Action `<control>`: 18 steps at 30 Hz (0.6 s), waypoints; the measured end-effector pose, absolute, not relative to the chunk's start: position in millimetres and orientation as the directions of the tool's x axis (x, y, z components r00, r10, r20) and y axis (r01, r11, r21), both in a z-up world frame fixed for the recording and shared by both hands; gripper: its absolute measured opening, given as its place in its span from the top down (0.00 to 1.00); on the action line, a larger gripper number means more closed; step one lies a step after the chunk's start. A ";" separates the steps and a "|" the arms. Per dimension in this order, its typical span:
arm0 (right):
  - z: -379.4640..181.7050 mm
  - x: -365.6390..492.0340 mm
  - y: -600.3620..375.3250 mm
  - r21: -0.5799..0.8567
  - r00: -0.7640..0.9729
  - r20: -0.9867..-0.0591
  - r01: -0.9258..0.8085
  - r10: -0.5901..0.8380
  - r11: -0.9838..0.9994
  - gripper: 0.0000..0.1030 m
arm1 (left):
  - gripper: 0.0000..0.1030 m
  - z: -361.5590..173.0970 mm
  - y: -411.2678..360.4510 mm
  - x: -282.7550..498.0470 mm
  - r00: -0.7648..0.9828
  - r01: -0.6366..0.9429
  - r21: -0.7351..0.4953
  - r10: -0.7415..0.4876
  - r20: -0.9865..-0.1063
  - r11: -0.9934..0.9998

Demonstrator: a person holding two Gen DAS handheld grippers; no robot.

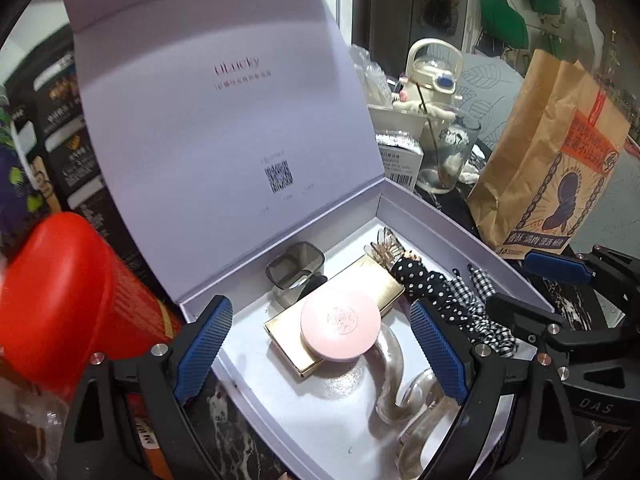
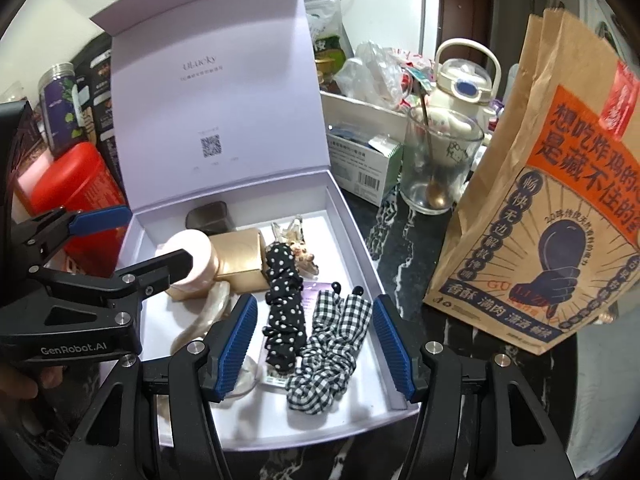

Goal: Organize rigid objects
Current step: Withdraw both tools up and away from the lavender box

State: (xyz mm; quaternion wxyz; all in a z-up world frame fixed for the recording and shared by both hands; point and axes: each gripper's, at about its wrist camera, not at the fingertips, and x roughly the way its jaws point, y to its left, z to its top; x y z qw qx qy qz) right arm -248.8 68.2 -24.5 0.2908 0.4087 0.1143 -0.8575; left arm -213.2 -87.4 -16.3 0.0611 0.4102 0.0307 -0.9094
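An open lavender box (image 1: 440, 216) (image 2: 352, 216) with its lid up holds a pink round compact (image 1: 340, 326) (image 2: 192, 256) on a gold case (image 1: 380, 284) (image 2: 240, 256), a dark grey cap (image 1: 294, 268) (image 2: 208, 216), a polka-dot scrunchie (image 1: 432, 288) (image 2: 284, 312), a checked scrunchie (image 1: 480, 300) (image 2: 332, 352), a clear wavy clip (image 1: 394, 384) (image 2: 208, 312) and a small hair clip (image 1: 386, 246) (image 2: 296, 240). My left gripper (image 1: 320, 348) is open above the compact. My right gripper (image 2: 316, 344) is open above the scrunchies. Both are empty.
A brown paper bag (image 1: 548, 152) (image 2: 540, 200) stands to the right of the box. A glass with a spoon (image 1: 446, 152) (image 2: 436, 164), a cream bottle (image 2: 464, 80) and a white carton (image 2: 360, 164) stand behind. A red tin (image 1: 60, 292) (image 2: 76, 184) is at the left.
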 end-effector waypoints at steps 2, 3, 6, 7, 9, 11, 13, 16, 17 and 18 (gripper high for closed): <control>-17.6 -243.9 70.0 0.038 -0.511 -0.753 0.595 -0.414 -0.803 0.39 | 0.11 -8.4 -85.8 -208.8 -0.668 0.138 0.000 -0.093 -0.739 -0.990; -14.4 -242.1 70.4 0.035 -0.518 -0.747 0.595 -0.416 -0.803 0.37 | 0.11 -4.7 -85.1 -206.3 -0.673 0.140 0.002 -0.096 -0.733 -0.990; -1.3 -234.7 74.0 0.029 -0.545 -0.720 0.595 -0.429 -0.803 0.32 | 0.11 5.9 -82.2 -201.6 -0.685 0.141 0.005 -0.101 -0.721 -0.990; 2.0 -233.3 75.1 0.026 -0.550 -0.716 0.593 -0.429 -0.805 0.32 | 0.11 9.4 -81.5 -199.8 -0.688 0.142 0.007 -0.104 -0.718 -0.990; 10.6 -229.0 78.2 0.021 -0.566 -0.704 0.587 -0.429 -0.809 0.29 | 0.10 15.5 -80.3 -196.2 -0.694 0.144 0.011 -0.109 -0.712 -0.989; 17.9 -224.8 82.0 0.018 -0.582 -0.687 0.584 -0.435 -0.812 0.23 | 0.01 22.0 -79.3 -191.3 -0.703 0.144 0.010 -0.109 -0.703 -0.990; 25.8 -219.3 86.4 0.012 -0.600 -0.670 0.580 -0.438 -0.814 0.21 | 0.00 29.5 -77.5 -185.2 -0.717 0.140 0.010 -0.108 -0.689 -0.990; 37.1 -212.5 92.2 -0.001 -0.623 -0.654 0.568 -0.429 -0.823 0.18 | 0.00 38.5 -74.5 -179.2 -0.728 0.138 0.015 -0.111 -0.676 -0.990; 40.5 -210.5 94.3 -0.006 -0.631 -0.651 0.560 -0.422 -0.828 0.16 | 0.00 41.6 -73.4 -177.2 -0.731 0.138 0.017 -0.114 -0.673 -0.990; 43.5 -208.4 96.4 -0.010 -0.638 -0.646 0.555 -0.419 -0.832 0.16 | 0.00 44.2 -72.4 -175.1 -0.734 0.138 0.019 -0.115 -0.670 -0.990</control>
